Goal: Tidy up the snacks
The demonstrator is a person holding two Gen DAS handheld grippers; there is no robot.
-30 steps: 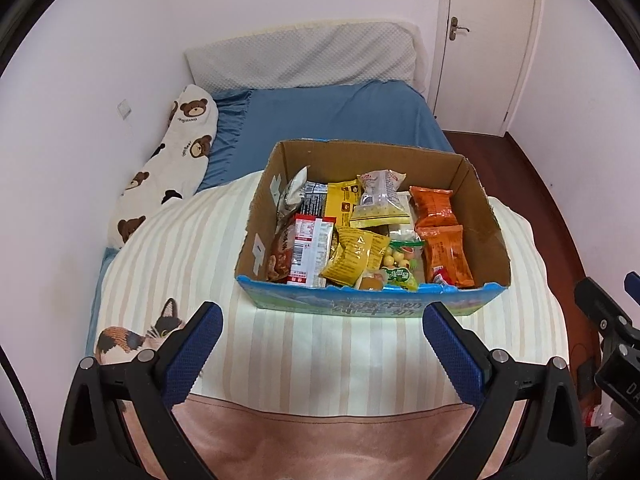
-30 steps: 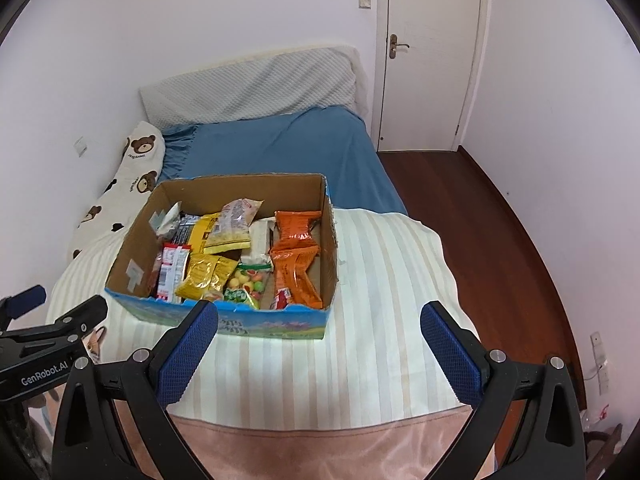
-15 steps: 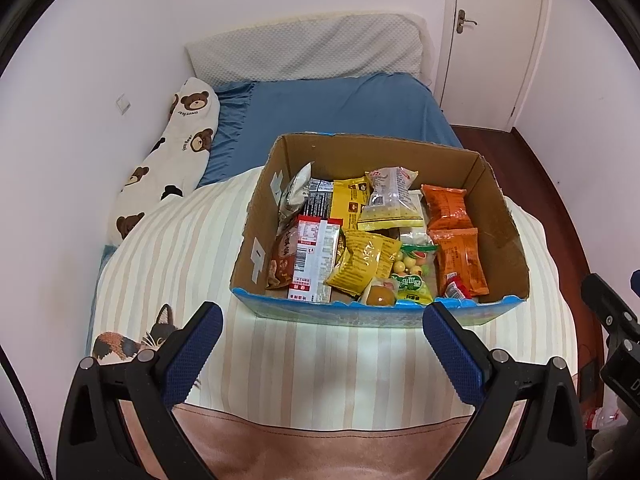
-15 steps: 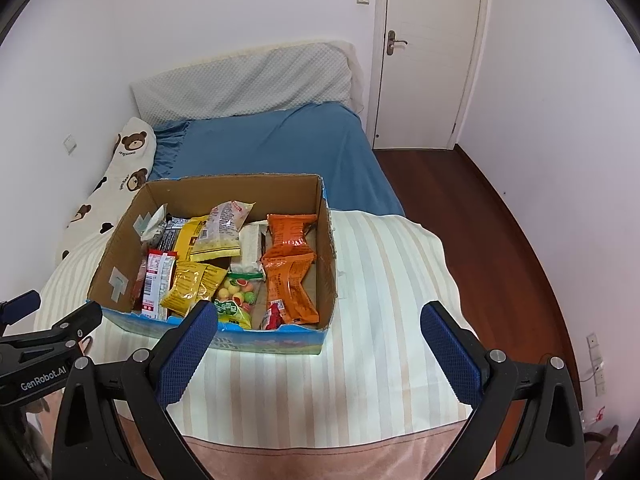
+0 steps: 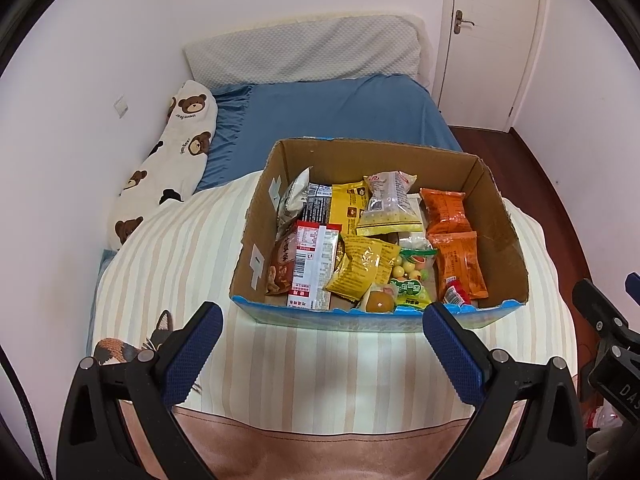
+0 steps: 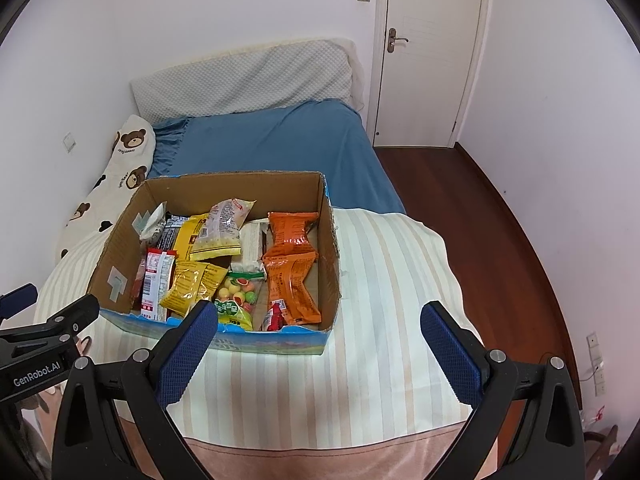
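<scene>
Snacks all sit jumbled in the cardboard box; both grippers hover before it, jaws apart, empty: sorting could be starting or ending.

The left tool hangs wide apart and empty over the striped blanket at the bed's near end. Just past its tips sits an open box of snacks: two orange packs along its right wall, yellow packs in the middle, a red-and-white pack at left. A bear pillow lies along the bed's left edge.
</scene>
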